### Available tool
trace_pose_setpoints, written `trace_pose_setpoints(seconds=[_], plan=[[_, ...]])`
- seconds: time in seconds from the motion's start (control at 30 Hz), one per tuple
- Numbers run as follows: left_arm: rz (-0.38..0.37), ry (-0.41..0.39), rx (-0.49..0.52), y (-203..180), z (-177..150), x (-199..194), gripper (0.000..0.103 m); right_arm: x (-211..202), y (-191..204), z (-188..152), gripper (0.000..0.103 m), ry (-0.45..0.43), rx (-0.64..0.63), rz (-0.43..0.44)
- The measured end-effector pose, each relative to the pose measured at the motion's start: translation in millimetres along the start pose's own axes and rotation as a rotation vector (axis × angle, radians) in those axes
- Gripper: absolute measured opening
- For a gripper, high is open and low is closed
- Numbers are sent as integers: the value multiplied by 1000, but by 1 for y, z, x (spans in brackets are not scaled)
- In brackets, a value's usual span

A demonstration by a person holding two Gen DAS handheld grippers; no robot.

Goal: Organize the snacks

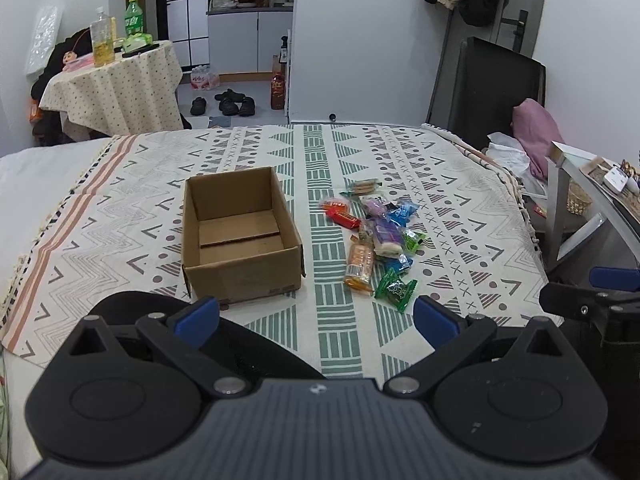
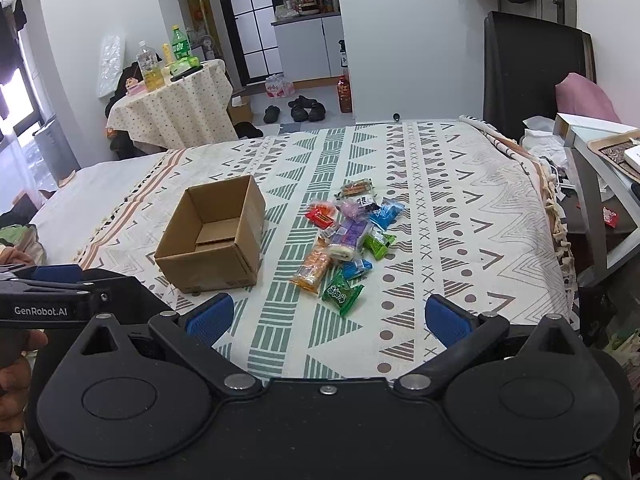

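Observation:
An open, empty cardboard box [image 1: 240,240] [image 2: 212,244] stands on the patterned bedspread [image 1: 460,216] [image 2: 460,208]. To its right lies a pile of several wrapped snacks [image 1: 376,236] [image 2: 348,236]: green [image 1: 395,290] [image 2: 342,293], orange [image 1: 359,266] [image 2: 313,266], purple, blue and red packets. My left gripper [image 1: 316,322] is open and empty, low at the near edge, in front of the box and pile. My right gripper [image 2: 328,320] is open and empty, just short of the green packet. Each gripper shows at the edge of the other's view.
A small round table [image 1: 116,84] with bottles stands beyond the bed at the left. Shoes [image 1: 228,104] lie on the floor behind. A black chair [image 1: 492,92] and a side table [image 1: 592,184] with clutter stand at the right.

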State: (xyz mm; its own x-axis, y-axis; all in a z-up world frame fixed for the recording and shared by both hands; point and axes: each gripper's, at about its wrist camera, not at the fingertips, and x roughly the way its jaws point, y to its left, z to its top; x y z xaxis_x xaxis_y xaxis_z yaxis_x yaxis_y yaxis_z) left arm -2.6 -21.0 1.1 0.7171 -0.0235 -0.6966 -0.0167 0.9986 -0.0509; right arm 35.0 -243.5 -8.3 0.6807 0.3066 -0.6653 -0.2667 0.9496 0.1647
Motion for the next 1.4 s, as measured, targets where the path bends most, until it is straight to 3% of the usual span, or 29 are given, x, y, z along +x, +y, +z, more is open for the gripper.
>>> trace_pose_setpoints(seconds=[1.4], plan=[[-57, -15, -22, 0, 3, -6, 103, -2, 0, 5, 103, 11, -25, -13]])
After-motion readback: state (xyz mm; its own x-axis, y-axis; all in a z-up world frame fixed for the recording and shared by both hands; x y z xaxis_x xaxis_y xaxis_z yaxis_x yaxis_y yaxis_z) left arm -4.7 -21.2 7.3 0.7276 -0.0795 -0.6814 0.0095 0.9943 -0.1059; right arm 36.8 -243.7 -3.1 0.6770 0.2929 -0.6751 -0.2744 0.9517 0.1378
